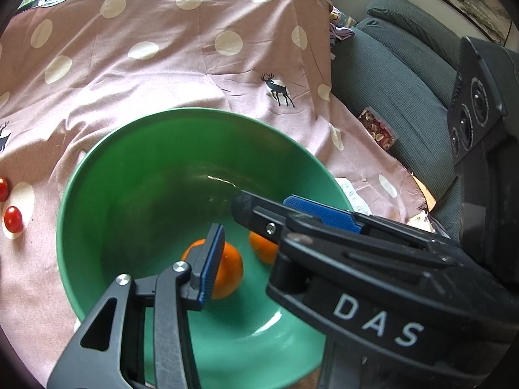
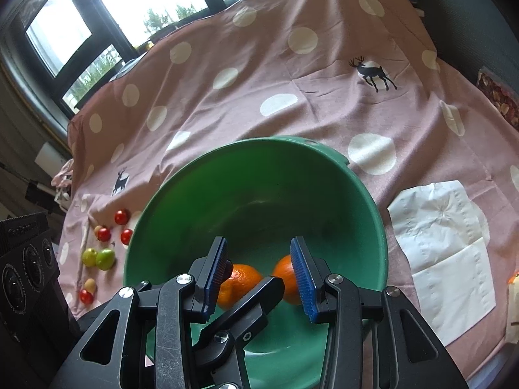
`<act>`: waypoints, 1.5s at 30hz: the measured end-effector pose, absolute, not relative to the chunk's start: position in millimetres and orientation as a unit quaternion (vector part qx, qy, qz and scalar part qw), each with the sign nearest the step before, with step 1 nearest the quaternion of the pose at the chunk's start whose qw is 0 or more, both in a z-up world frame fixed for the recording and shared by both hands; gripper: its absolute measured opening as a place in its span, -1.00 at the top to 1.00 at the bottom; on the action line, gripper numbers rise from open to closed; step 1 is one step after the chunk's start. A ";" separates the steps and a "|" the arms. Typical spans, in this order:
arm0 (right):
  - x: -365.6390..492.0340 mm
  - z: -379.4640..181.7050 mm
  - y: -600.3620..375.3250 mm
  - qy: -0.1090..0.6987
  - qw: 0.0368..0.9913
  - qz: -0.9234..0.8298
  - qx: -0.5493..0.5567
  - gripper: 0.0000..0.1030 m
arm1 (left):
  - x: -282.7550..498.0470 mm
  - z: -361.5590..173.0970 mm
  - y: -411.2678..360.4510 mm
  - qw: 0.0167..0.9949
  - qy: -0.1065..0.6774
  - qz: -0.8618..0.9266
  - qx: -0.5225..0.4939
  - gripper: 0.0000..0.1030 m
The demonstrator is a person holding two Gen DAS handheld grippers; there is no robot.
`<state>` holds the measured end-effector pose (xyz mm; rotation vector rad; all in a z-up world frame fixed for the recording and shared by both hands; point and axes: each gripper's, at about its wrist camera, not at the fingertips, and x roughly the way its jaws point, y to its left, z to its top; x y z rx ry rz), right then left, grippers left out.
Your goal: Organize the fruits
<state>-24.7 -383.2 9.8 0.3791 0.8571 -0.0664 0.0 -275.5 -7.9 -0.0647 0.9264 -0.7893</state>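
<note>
A green bowl (image 1: 107,175) (image 2: 363,194) sits on a pink polka-dot cloth and holds two oranges (image 1: 232,269) (image 2: 241,280), the second orange (image 1: 261,246) (image 2: 283,275) beside the first. Both grippers hover over the bowl. My right gripper (image 2: 261,272) is open and empty above the oranges; it crosses the left wrist view from the right (image 1: 269,209). Only one finger of my left gripper (image 1: 211,259) shows in its own view, and a black finger of it crosses the right wrist view (image 2: 243,308). Cherry tomatoes (image 2: 120,217) (image 1: 13,219) and small green fruits (image 2: 105,259) lie on the cloth left of the bowl.
A white paper napkin (image 2: 447,253) lies on the cloth right of the bowl. A grey sofa (image 1: 405,74) with a snack packet (image 1: 378,128) stands at the right. Windows (image 2: 97,16) are behind the table.
</note>
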 end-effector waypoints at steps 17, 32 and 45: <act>-29.3 20.3 -391.0 0.371 0.902 -0.008 0.219 -0.24 | -9.4 12.6 -255.3 0.835 0.400 -0.375 -0.045 -0.41; -38.8 47.5 -368.6 0.310 0.917 0.050 0.246 -0.29 | -19.2 45.1 -186.3 0.872 0.360 -0.323 -0.073 -0.46; -31.8 59.1 -309.2 0.271 0.941 0.053 0.197 -0.29 | -17.4 43.3 -71.0 0.901 0.362 -0.220 -0.096 -0.46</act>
